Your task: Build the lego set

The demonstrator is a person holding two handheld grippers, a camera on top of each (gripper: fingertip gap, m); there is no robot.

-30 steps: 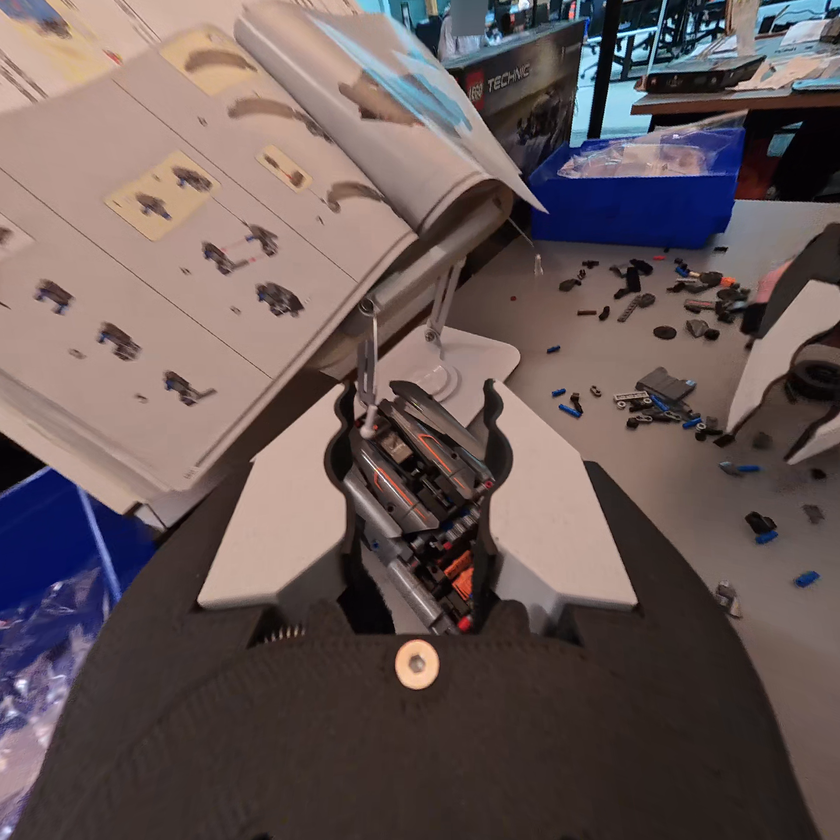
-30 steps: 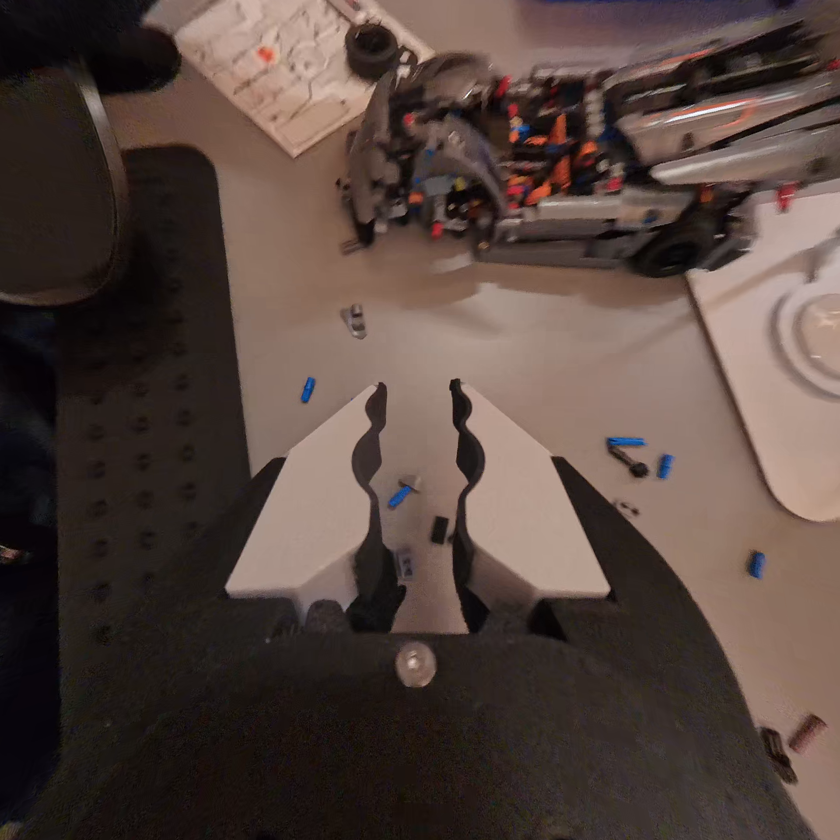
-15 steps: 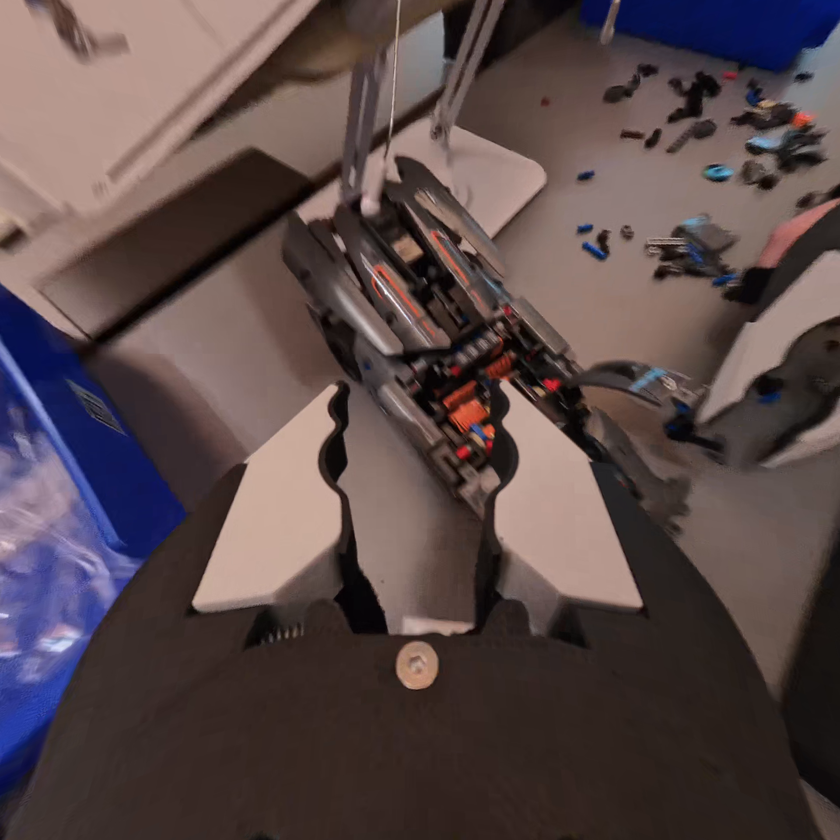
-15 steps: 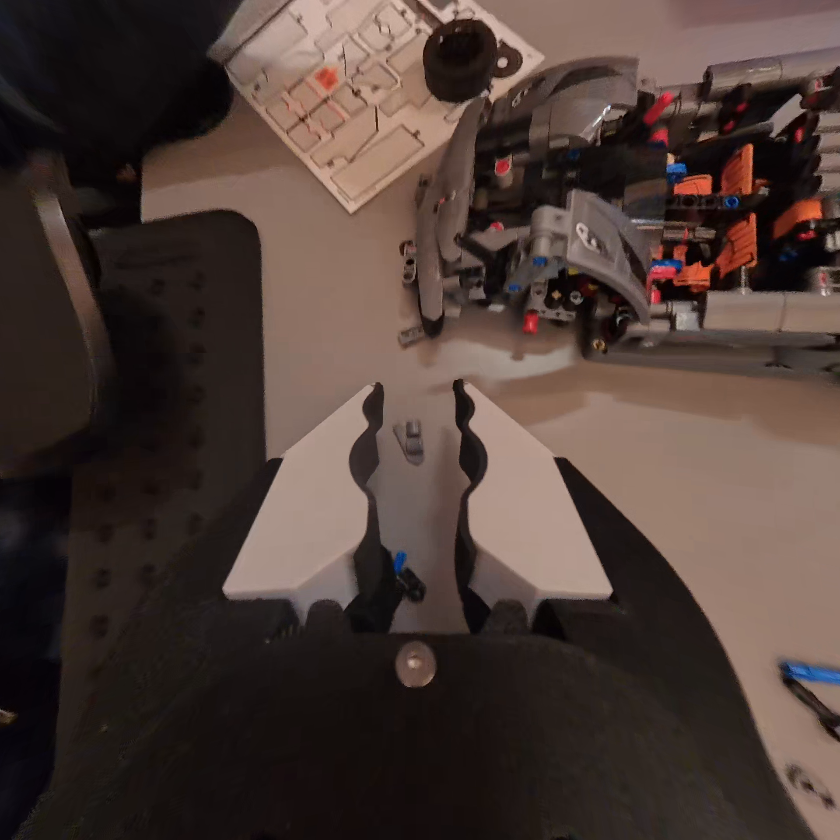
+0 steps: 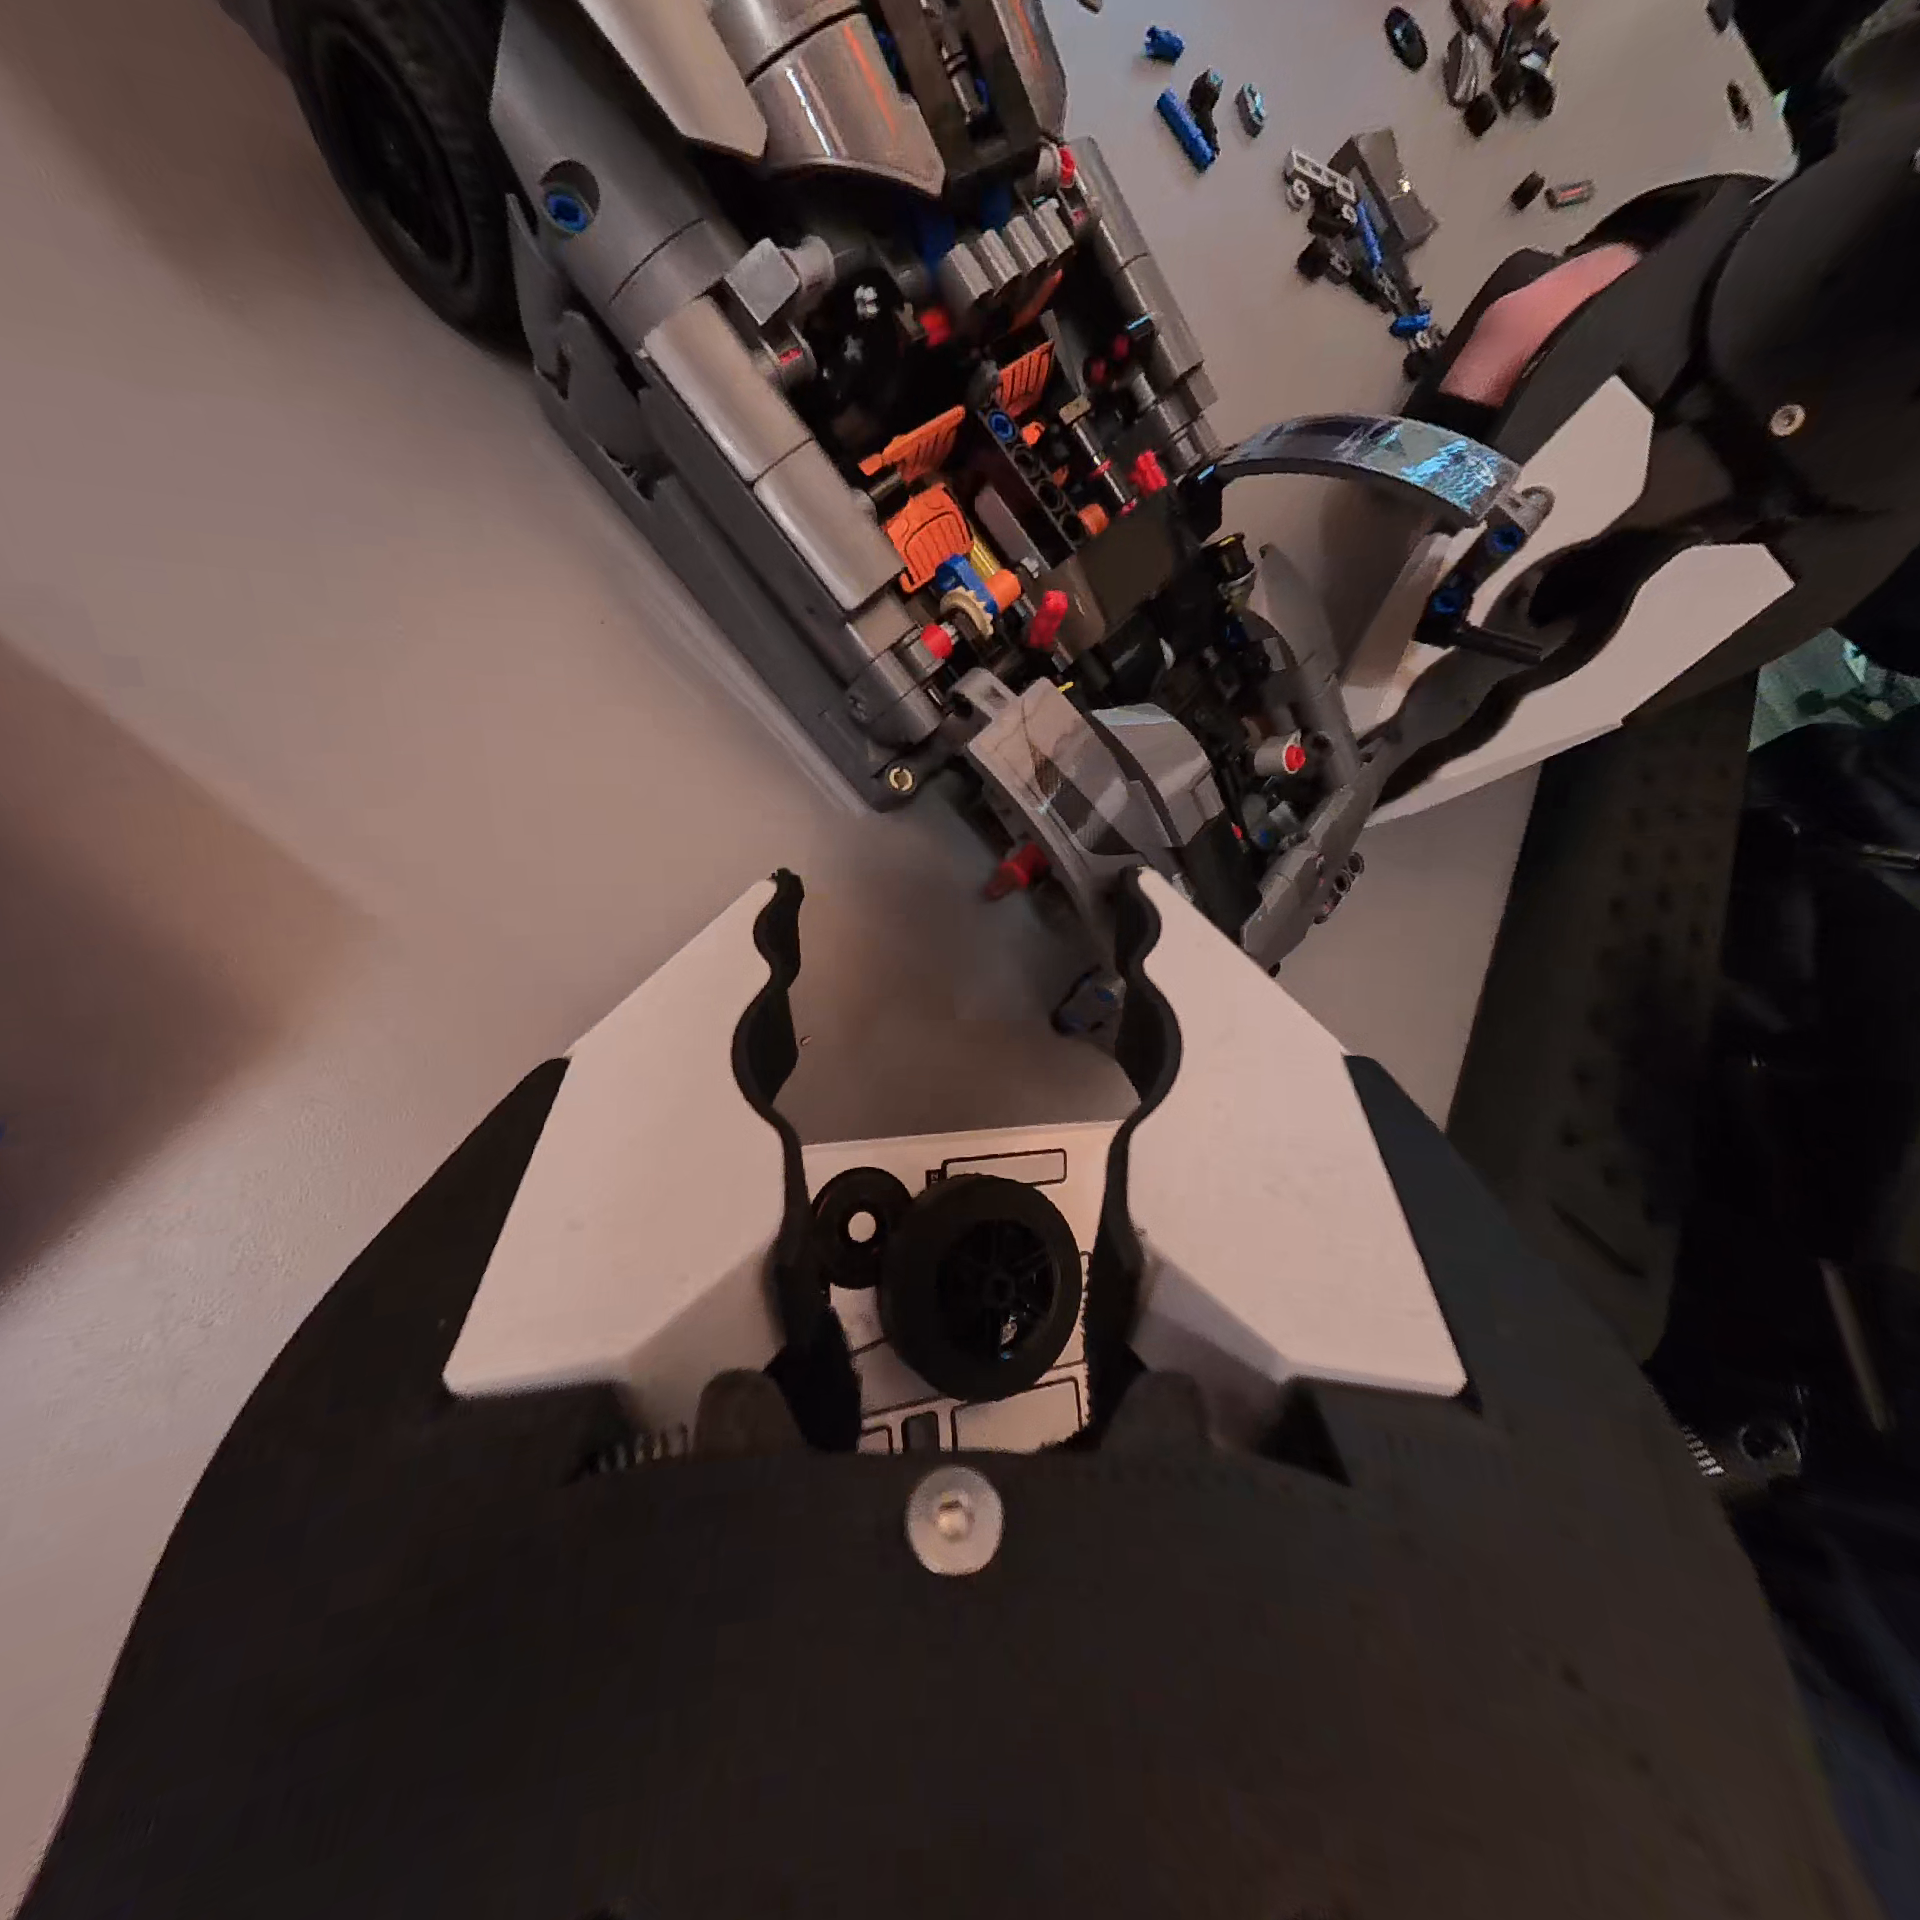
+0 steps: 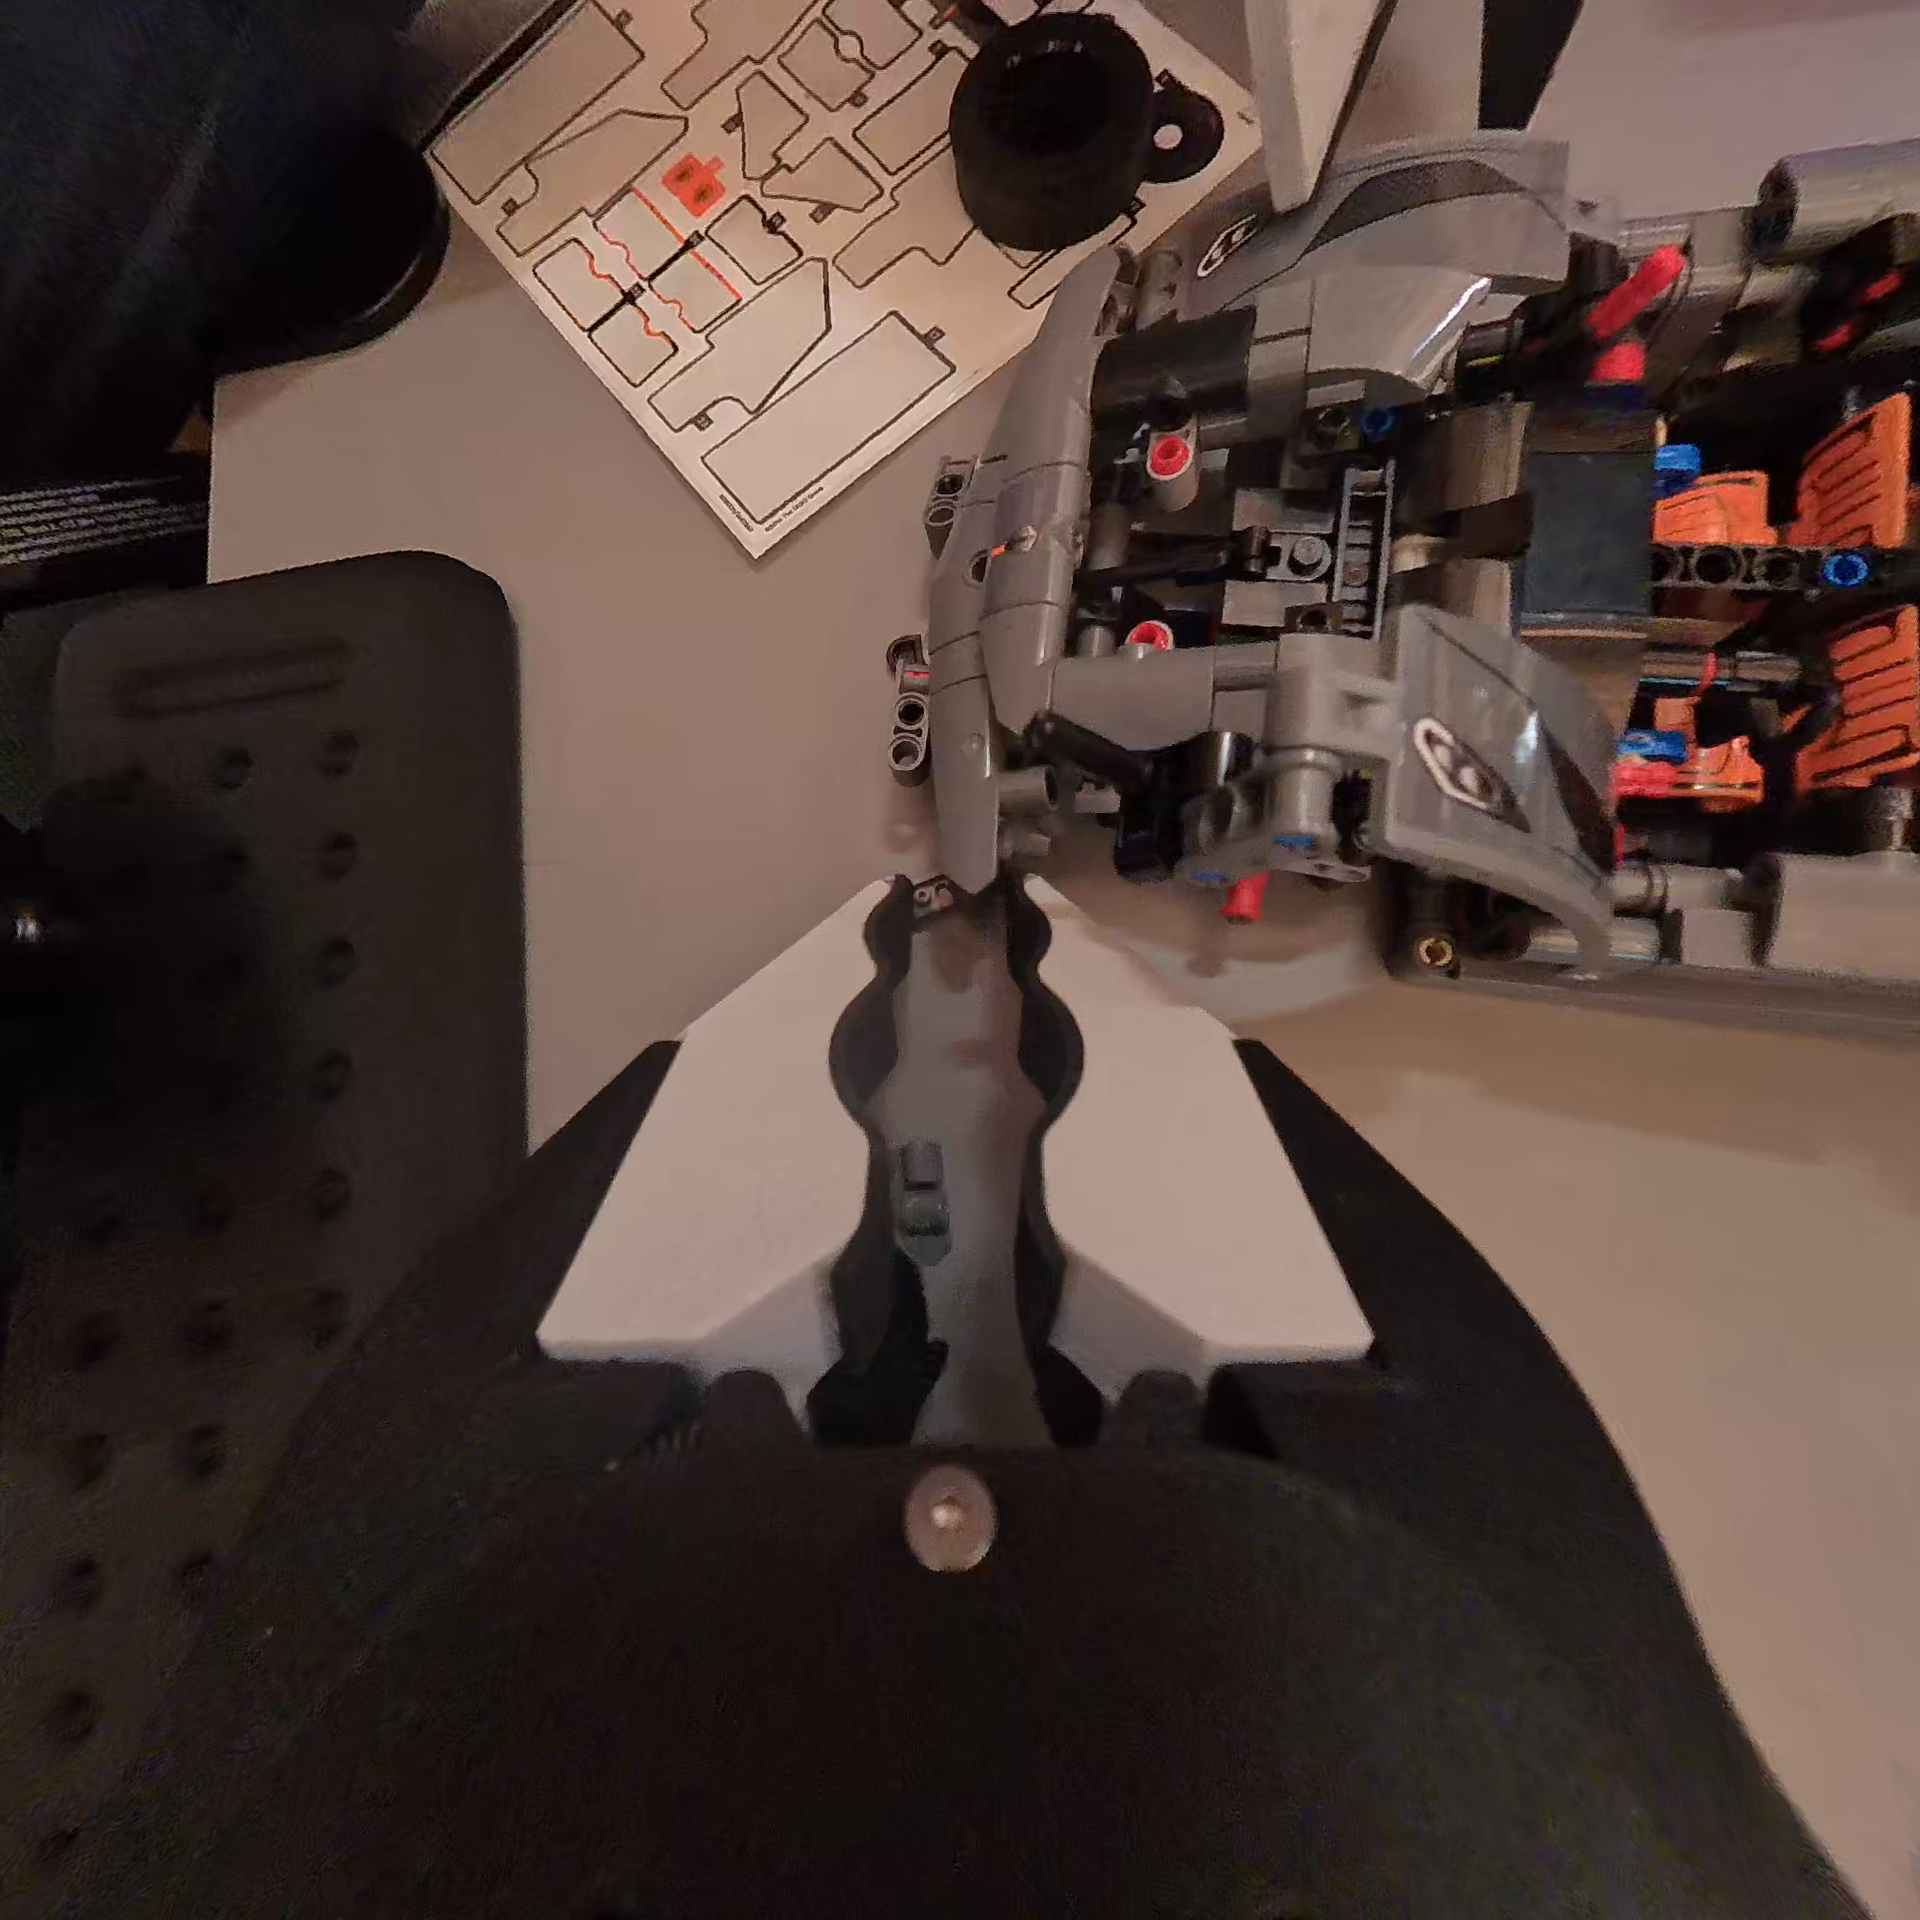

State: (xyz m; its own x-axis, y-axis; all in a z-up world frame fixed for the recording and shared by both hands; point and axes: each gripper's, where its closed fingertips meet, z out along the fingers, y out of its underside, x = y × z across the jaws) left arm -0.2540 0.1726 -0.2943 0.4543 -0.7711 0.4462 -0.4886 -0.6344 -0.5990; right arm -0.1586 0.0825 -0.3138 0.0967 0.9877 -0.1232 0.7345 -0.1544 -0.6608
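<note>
The part-built grey lego car (image 5: pixel 727 343) with orange and black insides lies on the pale table. My left gripper (image 5: pixel 956 883) is open and empty just off the car's front. Low between its fingers I see a loose black wheel (image 5: pixel 982 1283) and a small black disc (image 5: pixel 857 1226) on a sticker sheet (image 5: pixel 997 1164). My right gripper (image 6: pixel 964 894) is nearly shut, its tips pinching the end of the car's grey front panel (image 6: pixel 997 623). It also shows in the left wrist view (image 5: pixel 1434 707), at the car's nose.
A black perforated mat (image 6: pixel 260 935) lies left of the right gripper, by the table edge. The sticker sheet (image 6: pixel 727 312) bears the wheel (image 6: pixel 1049 125). A small grey piece (image 6: pixel 920 1205) lies under the right fingers. Loose pieces (image 5: pixel 1351 208) are scattered beyond the car. Between my right fingertips and the small grey piece (image 6: pixel 920 1205) there is roughly 6 cm.
My left gripper let go of the car and drew back over the wheel and sticker sheet. My right gripper moved up to the car's front and narrowed onto the grey panel.
</note>
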